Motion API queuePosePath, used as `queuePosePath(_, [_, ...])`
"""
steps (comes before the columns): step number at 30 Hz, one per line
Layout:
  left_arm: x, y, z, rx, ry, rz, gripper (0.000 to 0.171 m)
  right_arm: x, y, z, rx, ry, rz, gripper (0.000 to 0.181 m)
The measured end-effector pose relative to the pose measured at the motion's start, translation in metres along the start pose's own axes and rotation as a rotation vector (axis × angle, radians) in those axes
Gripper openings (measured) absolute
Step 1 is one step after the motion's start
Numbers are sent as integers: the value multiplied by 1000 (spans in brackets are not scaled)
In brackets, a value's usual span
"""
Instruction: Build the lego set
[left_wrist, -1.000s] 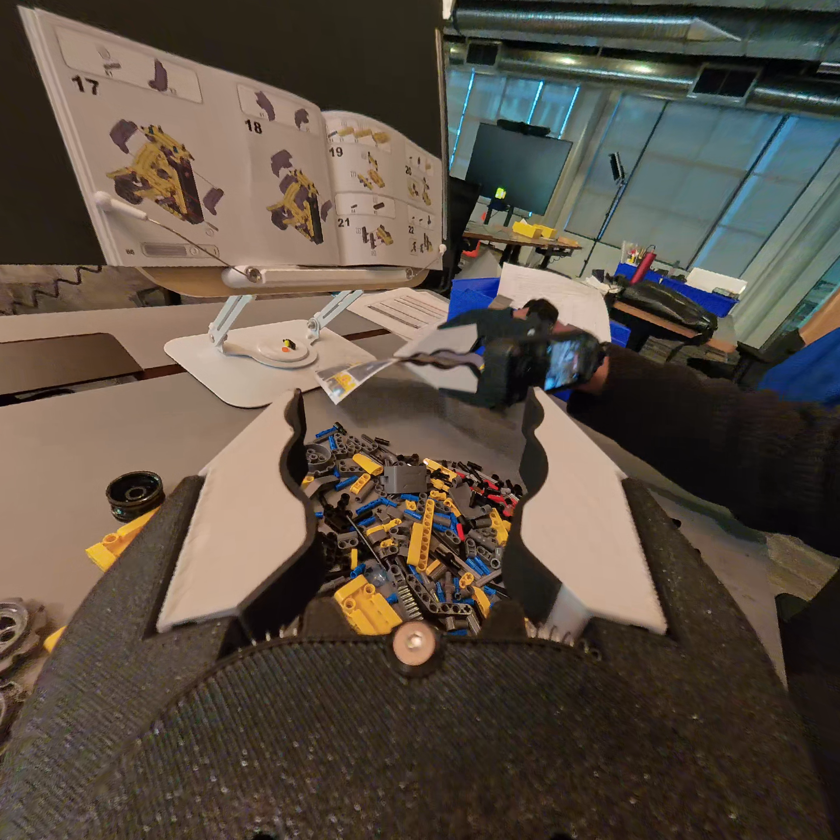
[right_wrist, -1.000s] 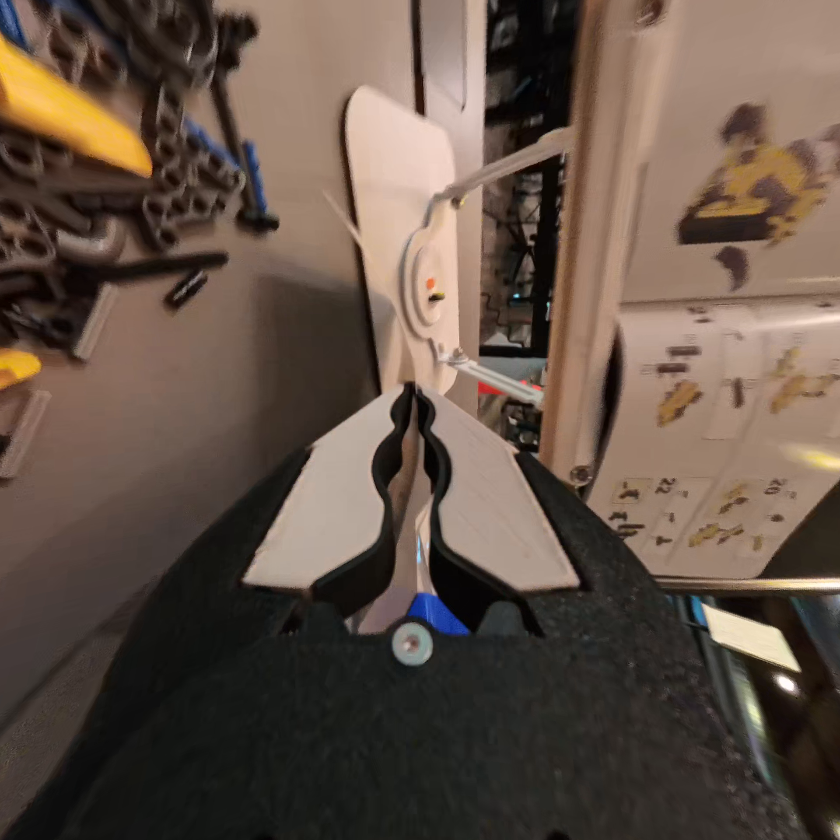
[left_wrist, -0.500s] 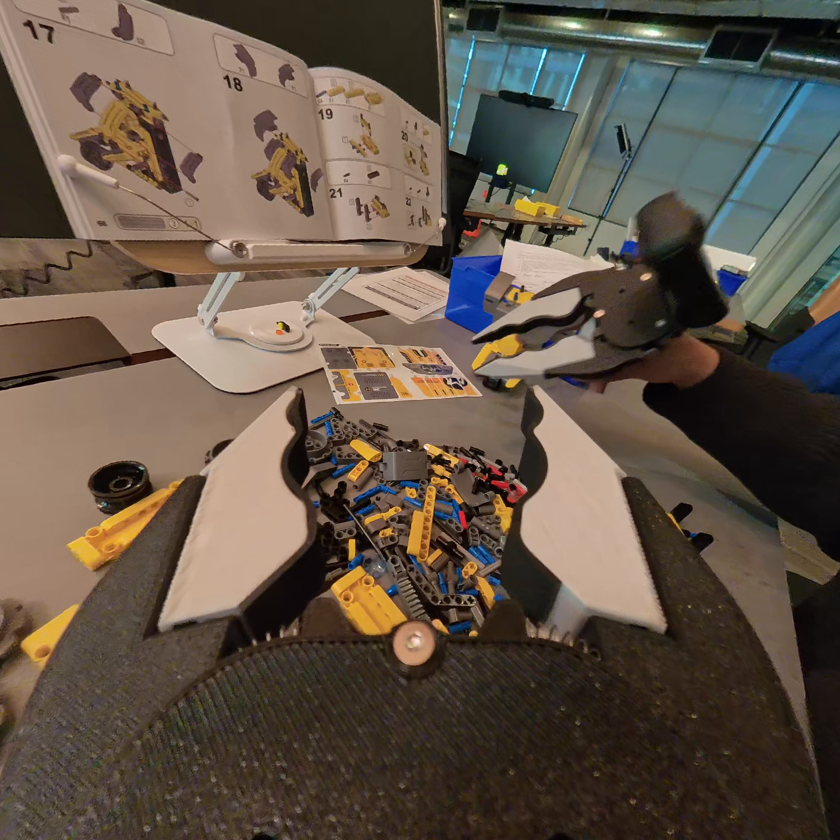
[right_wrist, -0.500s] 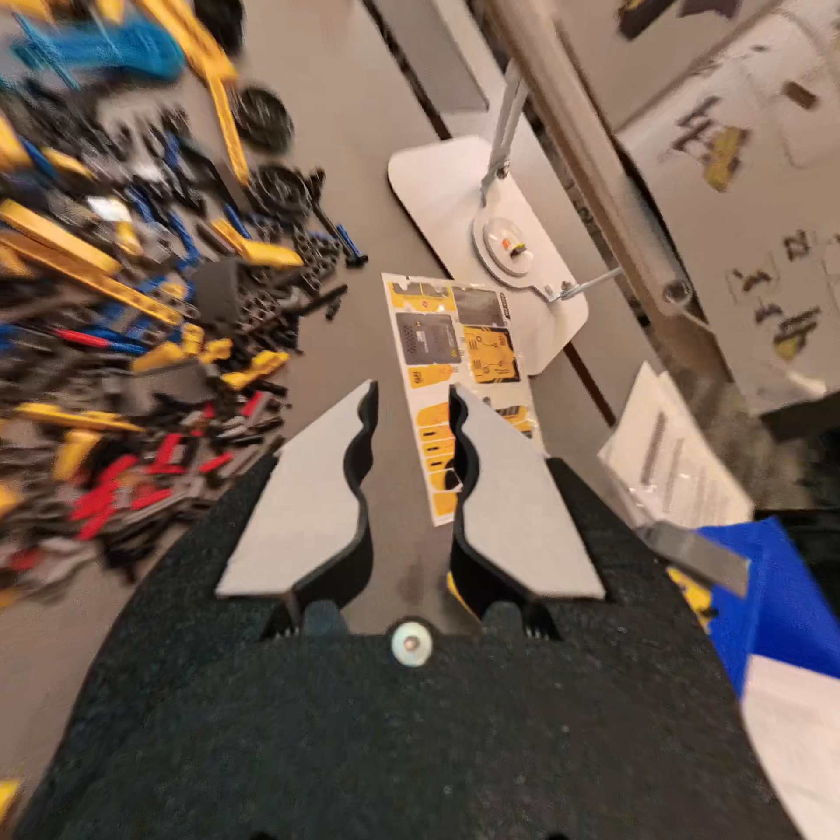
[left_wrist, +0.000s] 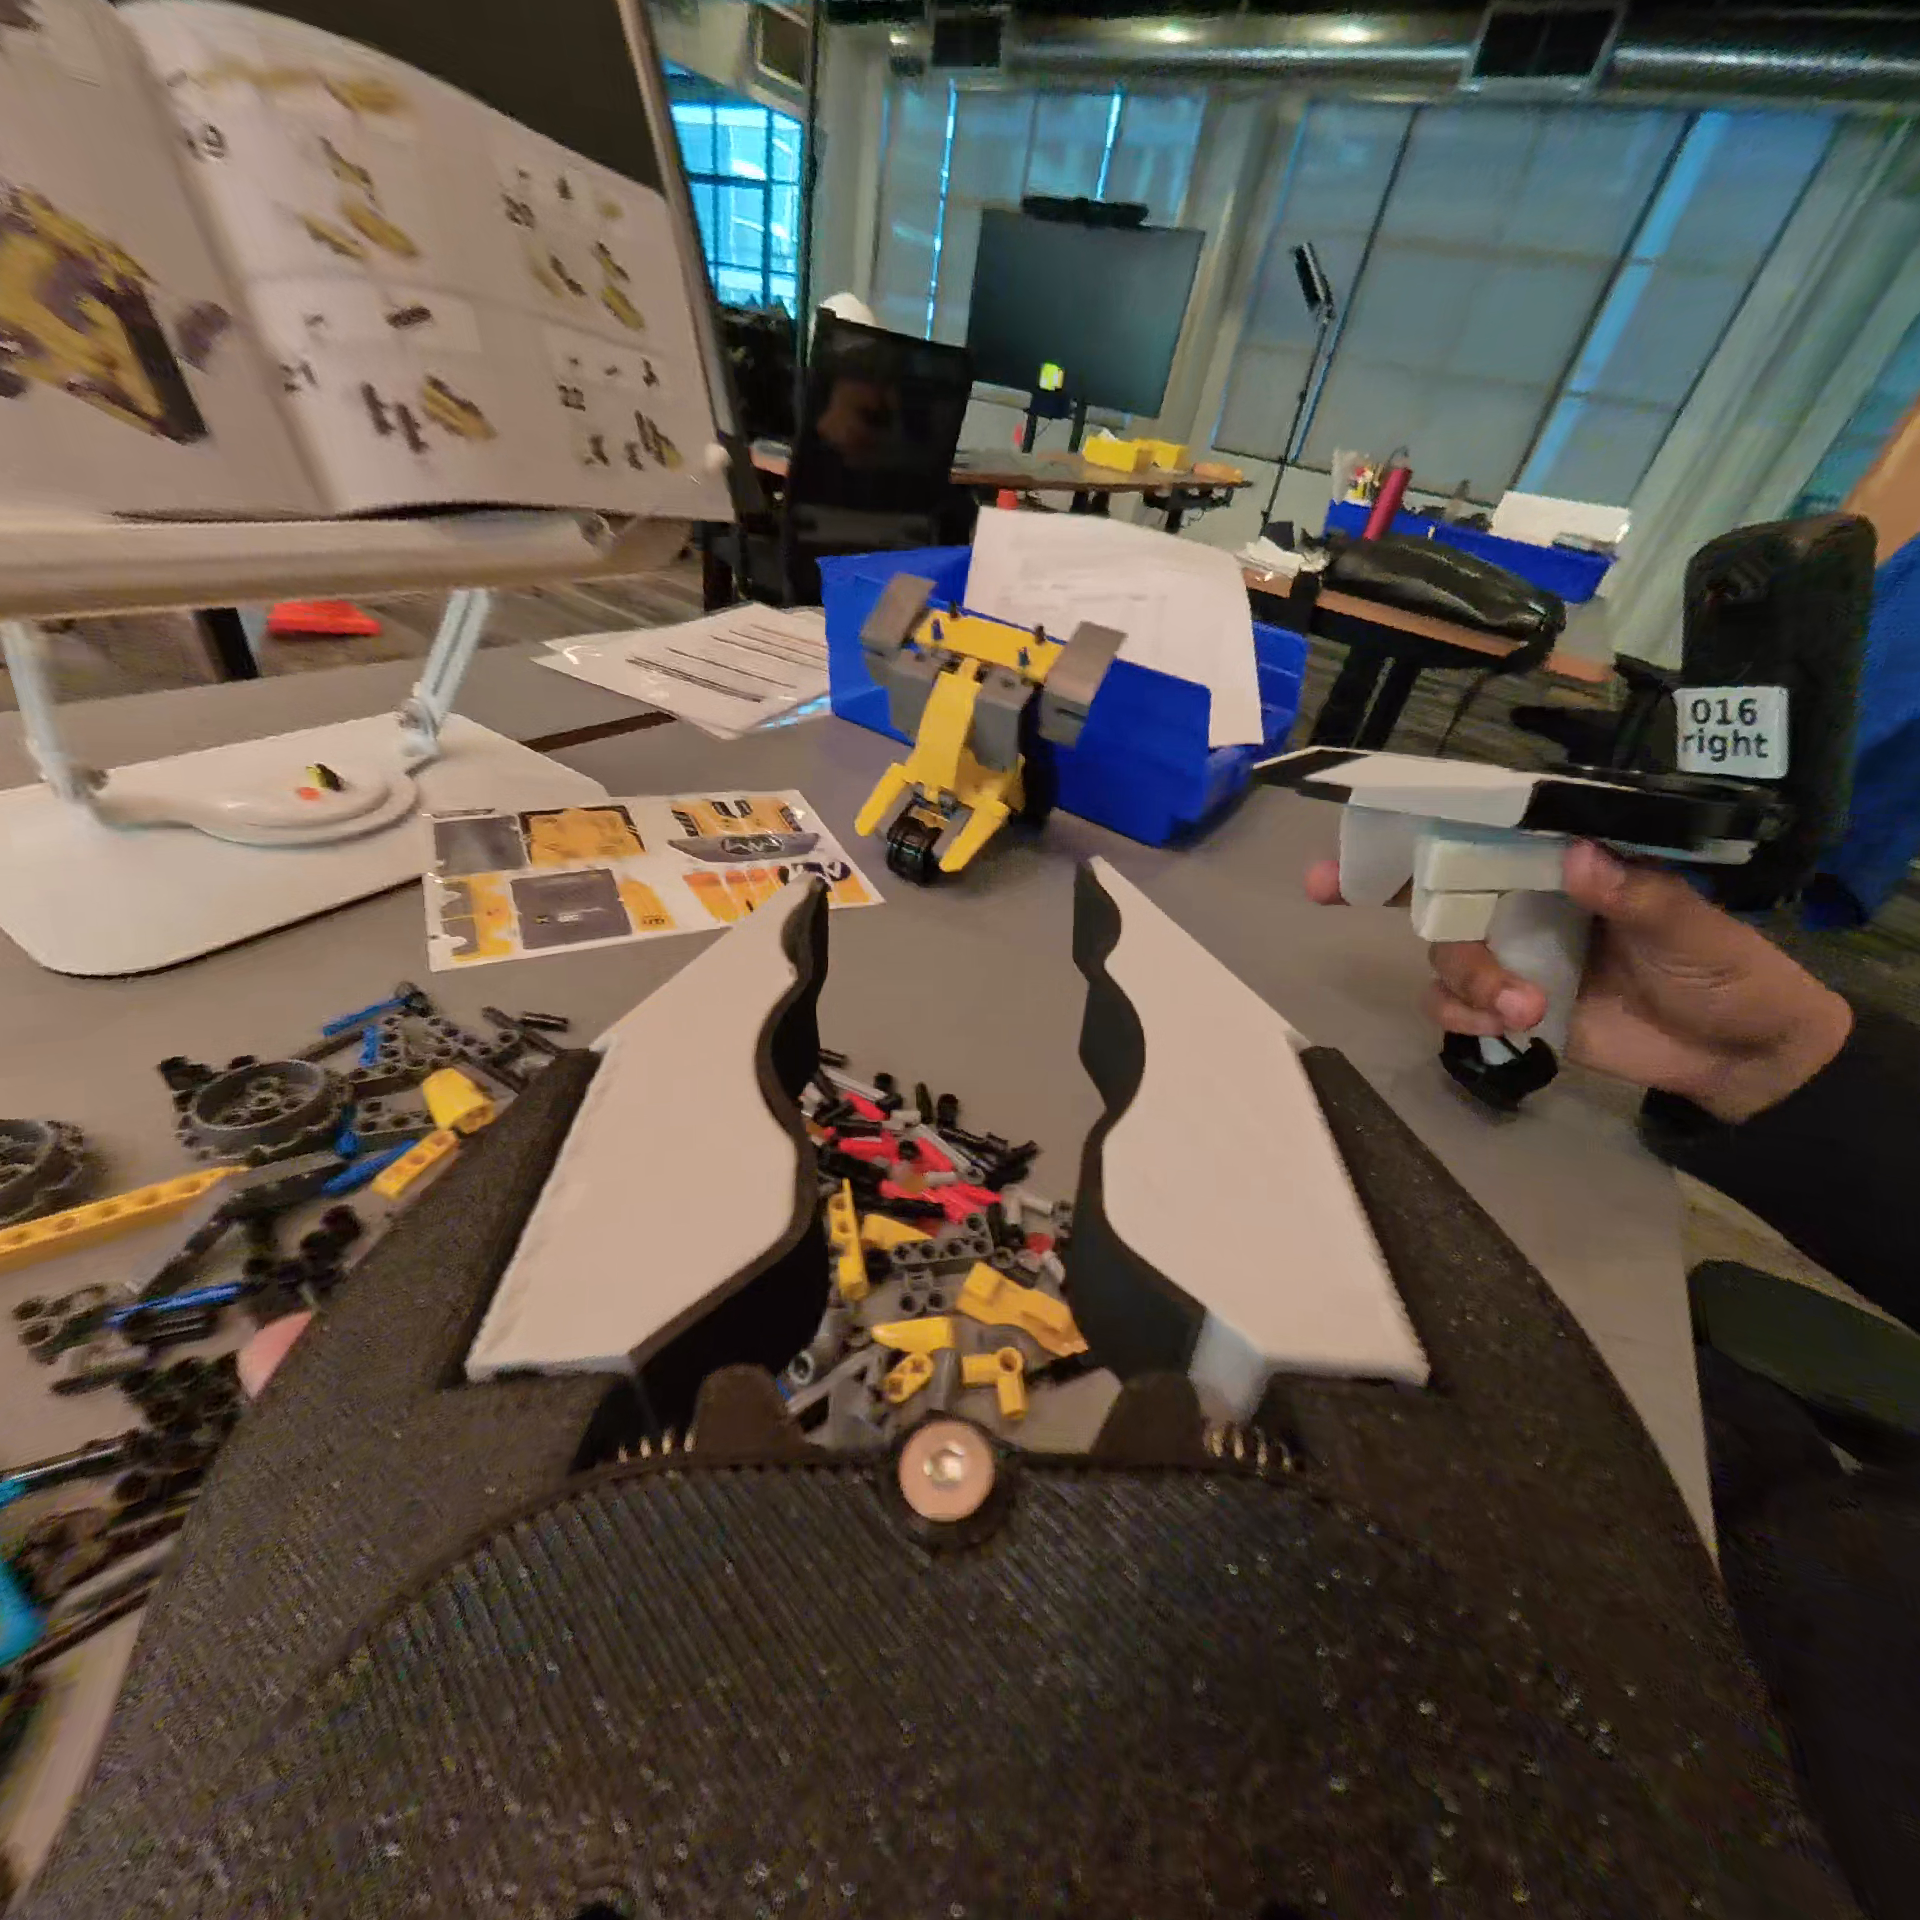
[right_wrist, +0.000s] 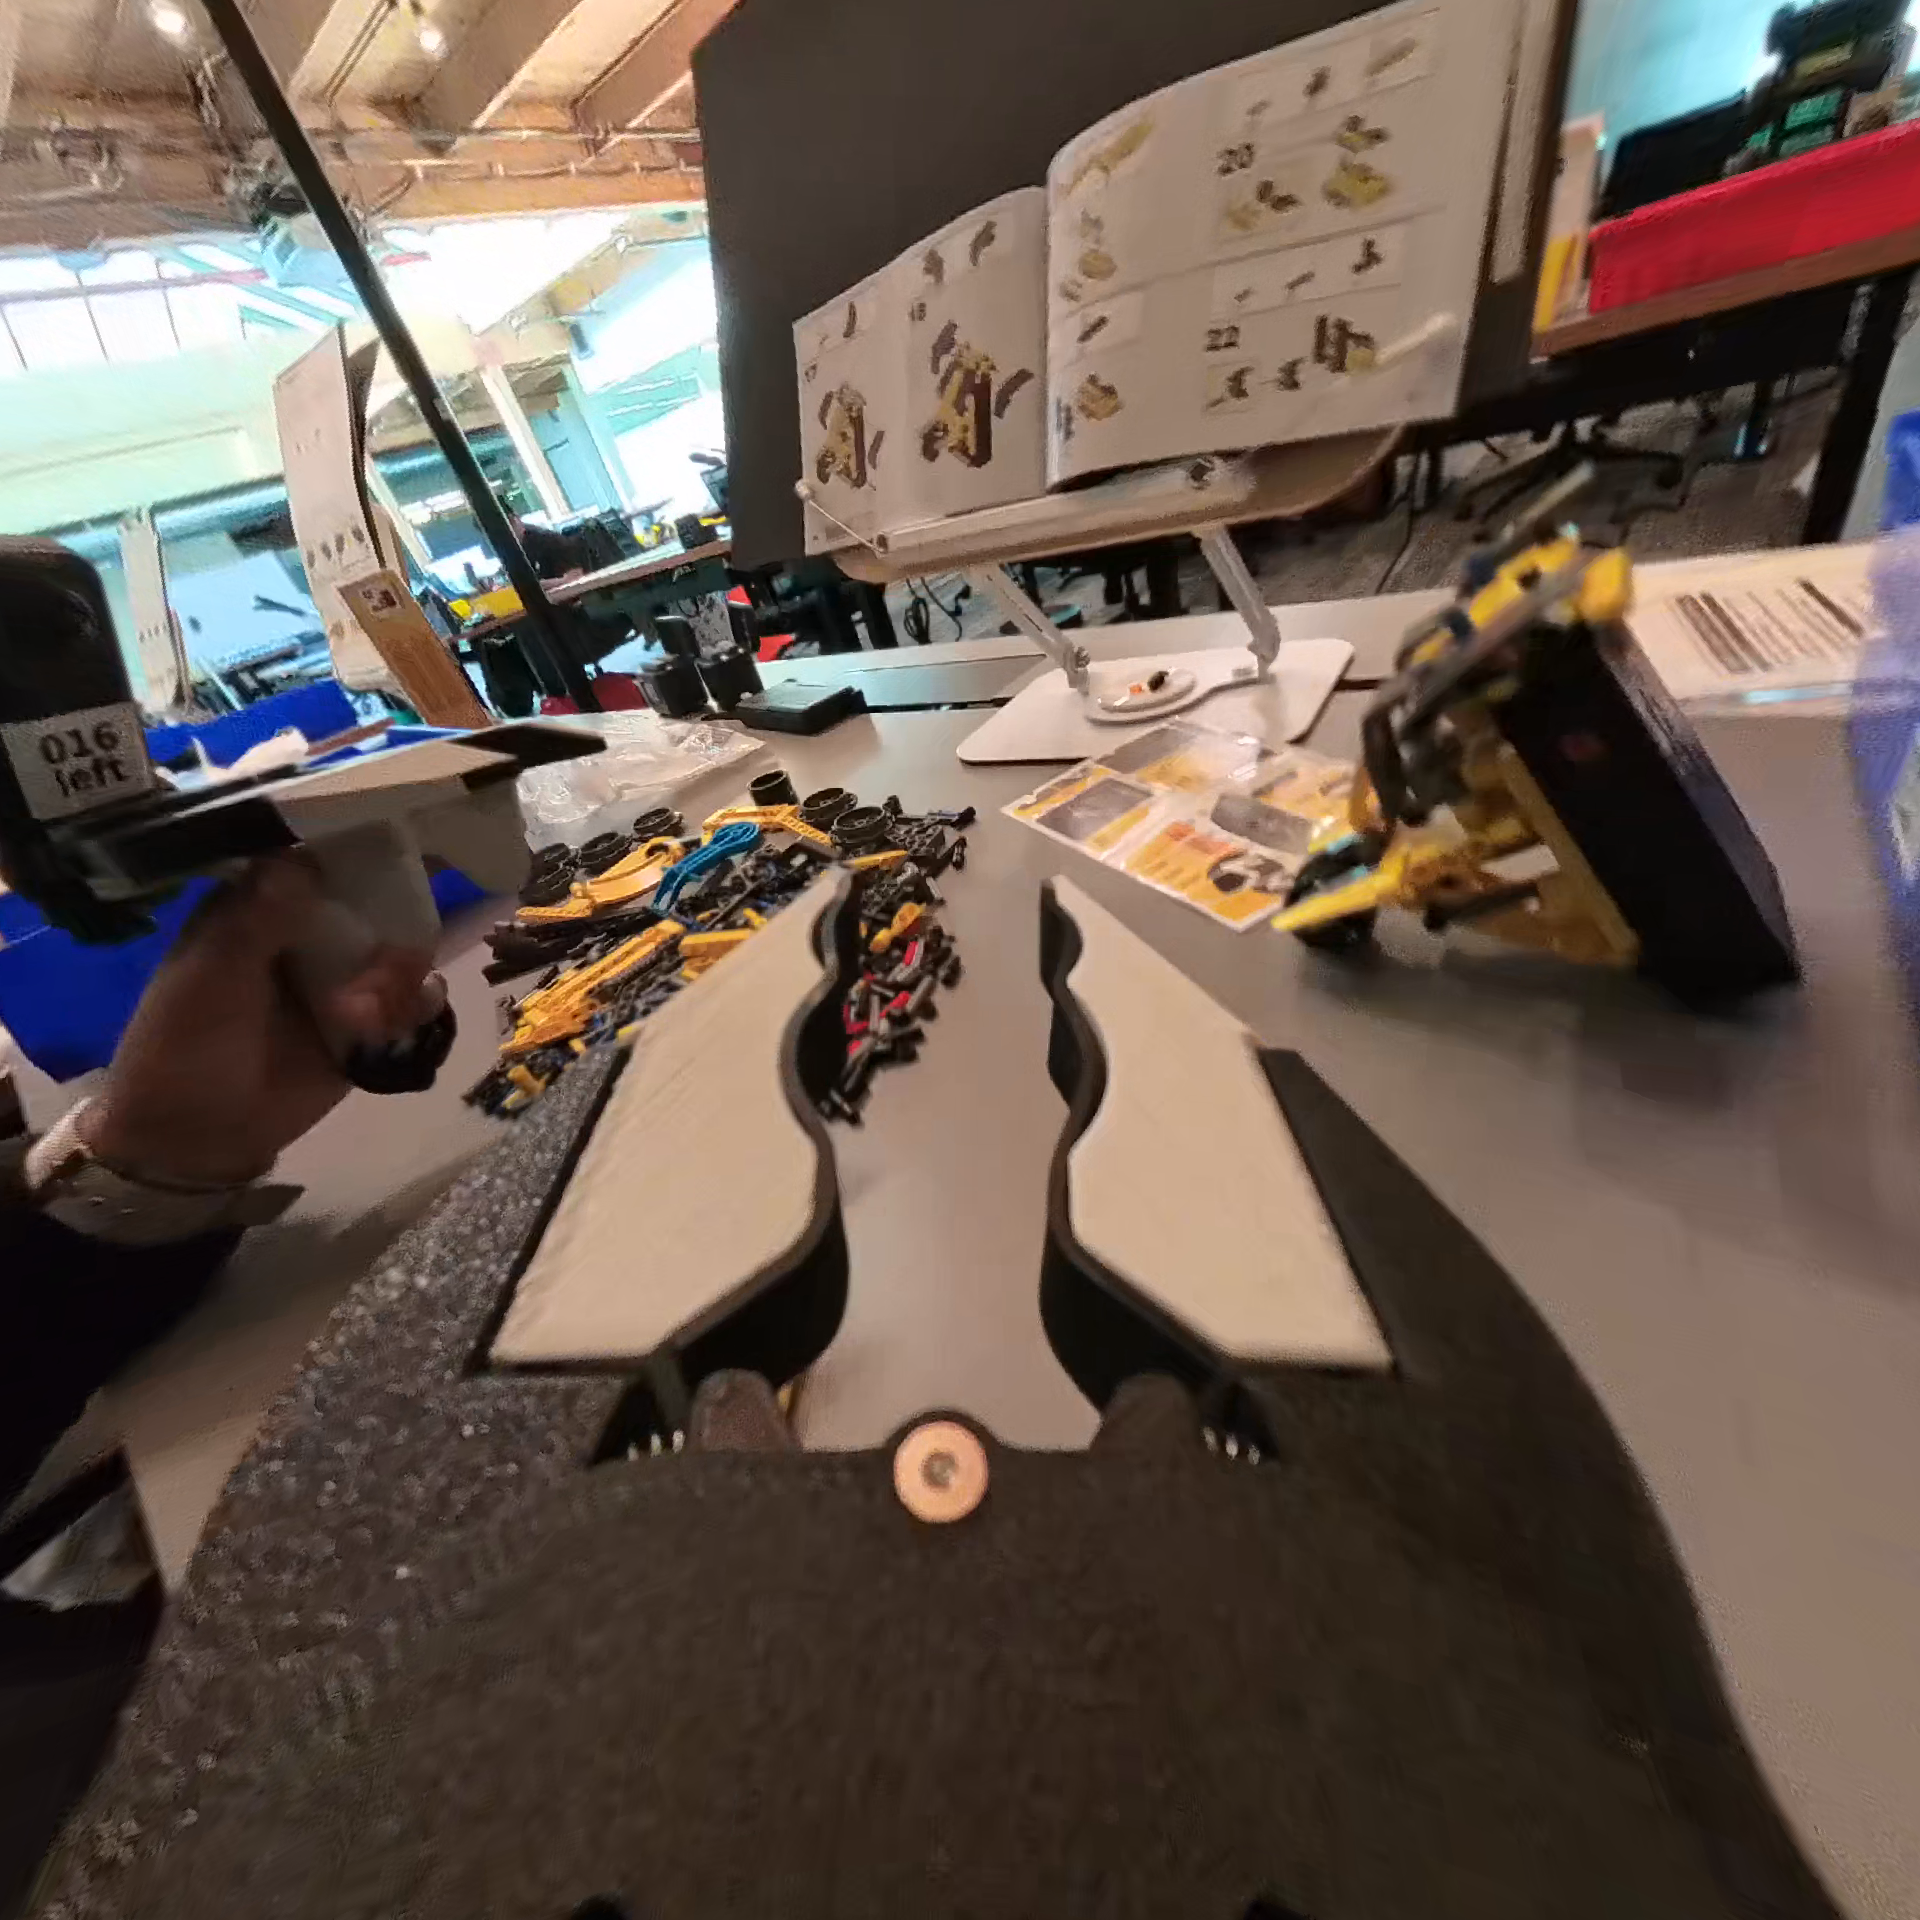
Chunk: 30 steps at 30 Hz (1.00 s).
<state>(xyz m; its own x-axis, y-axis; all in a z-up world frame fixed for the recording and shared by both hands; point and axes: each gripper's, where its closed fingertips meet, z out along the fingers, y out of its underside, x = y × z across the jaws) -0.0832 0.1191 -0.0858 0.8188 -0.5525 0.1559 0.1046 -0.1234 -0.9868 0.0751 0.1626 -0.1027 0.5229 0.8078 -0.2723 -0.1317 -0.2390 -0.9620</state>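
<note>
In the left wrist view, the left tool (left_wrist: 948, 914) is seen released, its jaws spread and nothing gripped, held above a pile of small building pieces (left_wrist: 935, 1216) on the grey tabletop (left_wrist: 1351, 997). A sticker sheet (left_wrist: 634, 868) lies just beyond the fingertips, beside the white base of a book stand (left_wrist: 208, 831) carrying an open instruction booklet (left_wrist: 343, 270). A partly built yellow model (left_wrist: 966, 738) is propped against a blue bin (left_wrist: 1132, 727). The right tool is seen side-on at the right, gripped by a hand (left_wrist: 1662, 997).

In the right wrist view, the right tool (right_wrist: 943, 896) is likewise released and empty, over bare tabletop, with the pile to its left and the model to its right. The sticker sheet lies ahead.
</note>
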Motion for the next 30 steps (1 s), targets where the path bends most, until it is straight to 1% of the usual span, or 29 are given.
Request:
queuePosePath(3, [10,16,5,-21,-5,52,46,4,15,-23,-3,18,25,40])
queuePosePath(5, [14,20,5,-33,20,45,48,7,17,-36,15,78,59,40])
queuePosePath(7, [11,21,3,-19,37,2,51,-2,14,-46,54,87,11,40])
queuePosePath(9, [4,20,0,4,36,-52,52,-5,14,-51,65,127,-64,40])
queuePosePath(13, [-2,15,-5,48,38,-108,53,-17,17,-46,25,121,-178,40])
queuePosePath(16, [-1,17,-3,38,46,-104,55,-20,16,-31,-43,71,-241,40])
queuePosePath(19, [1,19,1,29,48,-102,56,-7,-3,-10,-44,71,-292,34])
queuePosePath(20, [-2,16,4,42,26,-131,55,-3,-12,-1,-33,62,-298,34])
queuePosePath(22, [-11,3,18,109,-29,-241,48,5,-32,20,-11,35,-302,34])
queuePosePath(23, [-10,-4,28,133,-23,-285,46,9,-41,32,-3,20,-304,35])
queuePosePath(24, [-6,-8,41,124,-7,-306,46,12,-50,44,2,10,-308,36])
queuePosePath(25, [-3,-9,56,86,7,-301,46,14,-59,57,5,1,-313,38])
queuePosePath(27, [-6,-14,81,-1,0,-237,52,14,-73,81,16,-27,-307,39])
queuePosePath(30, [-21,-32,102,-44,-43,-132,67,-2,-81,107,23,-131,-295,39])
